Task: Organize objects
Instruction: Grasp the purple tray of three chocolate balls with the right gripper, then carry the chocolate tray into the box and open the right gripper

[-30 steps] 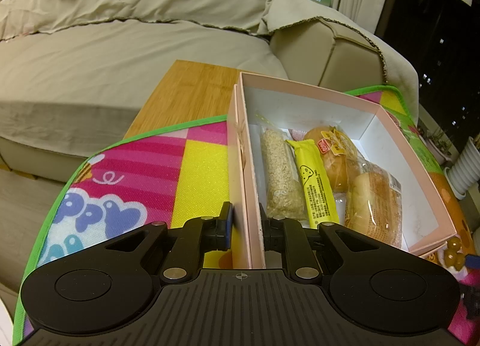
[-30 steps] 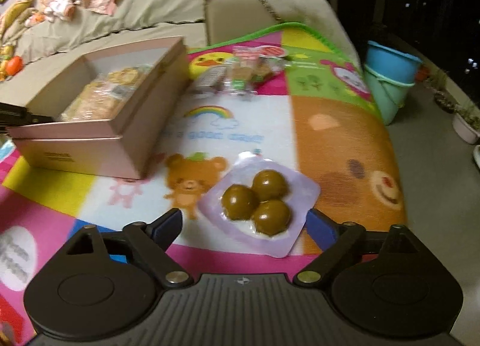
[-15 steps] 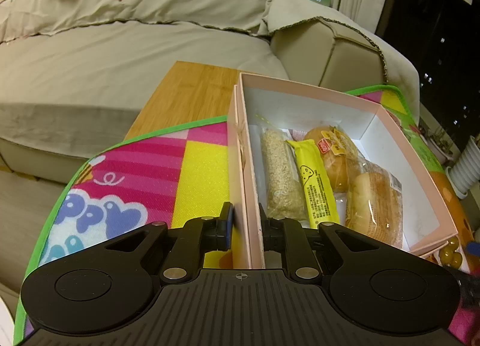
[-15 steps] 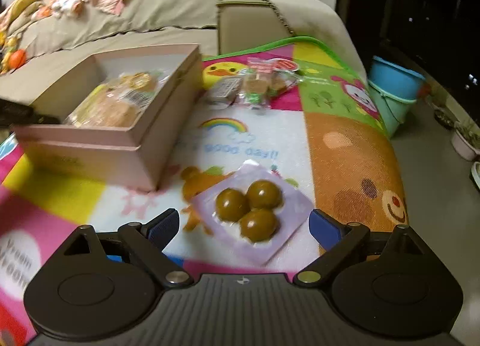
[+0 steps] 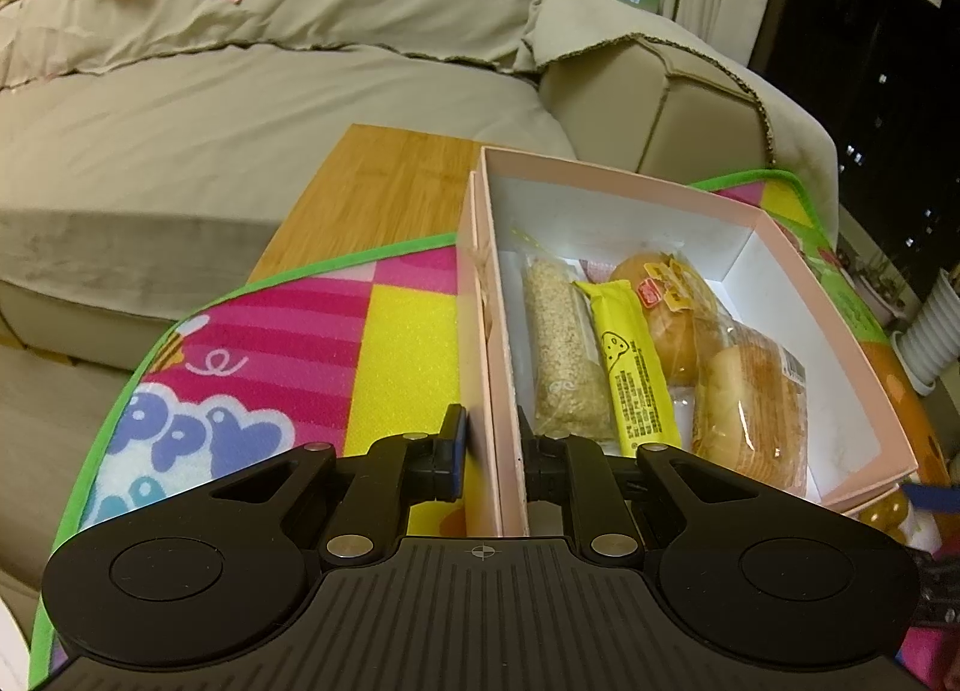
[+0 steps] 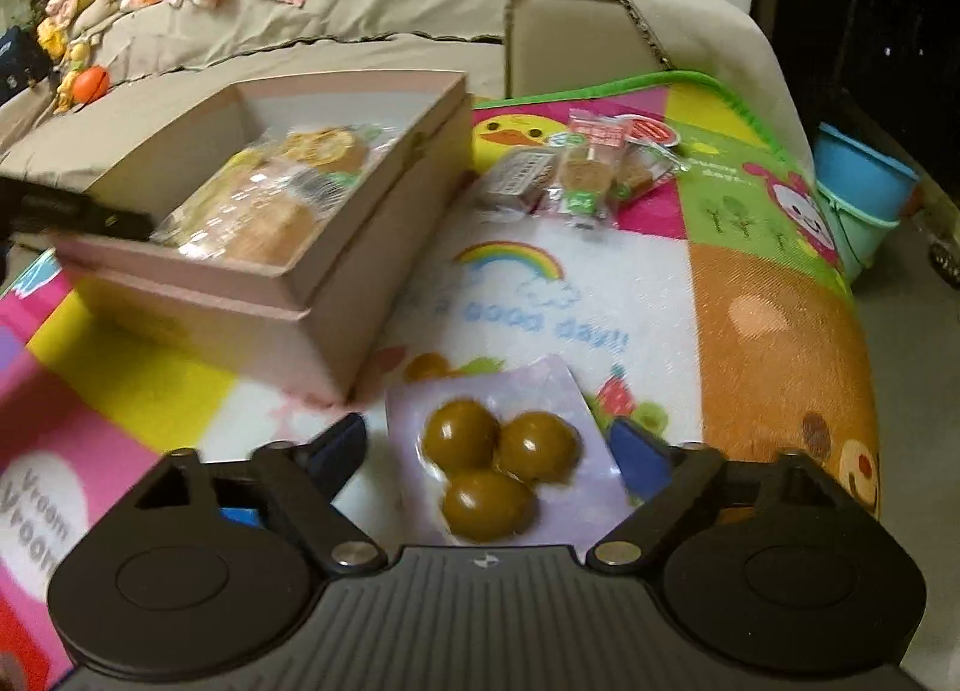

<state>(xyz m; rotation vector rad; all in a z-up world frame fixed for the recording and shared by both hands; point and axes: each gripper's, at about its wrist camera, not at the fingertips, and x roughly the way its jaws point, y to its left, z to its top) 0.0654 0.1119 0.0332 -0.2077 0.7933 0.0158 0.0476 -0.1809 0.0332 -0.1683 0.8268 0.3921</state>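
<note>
An open pink box [image 5: 630, 181] stands on the colourful play mat [image 5: 282, 343]. In it lie a sesame bar [image 5: 561, 355], a yellow packet [image 5: 633, 367] and two wrapped buns [image 5: 750, 403]. My left gripper [image 5: 489, 442] is shut on the box's near left wall, one finger inside and one outside. In the right wrist view a clear packet of three brown balls [image 6: 498, 451] lies on the mat just right of the box [image 6: 360, 247]. My right gripper [image 6: 489, 442] straddles it, its jaws closing, with the packet between the pads and not squeezed.
Several small snack packets [image 6: 588, 169] lie on the mat beyond the packet of balls. Stacked blue buckets [image 6: 864, 193] stand on the floor past the mat's right edge. A beige sofa [image 5: 240, 109] runs behind, and bare wooden tabletop [image 5: 384, 199] shows left of the box.
My right gripper has slid over the packet of balls, which now sits deeper between its fingers, and the fingers have drawn inward. The left gripper and the box have not moved.
</note>
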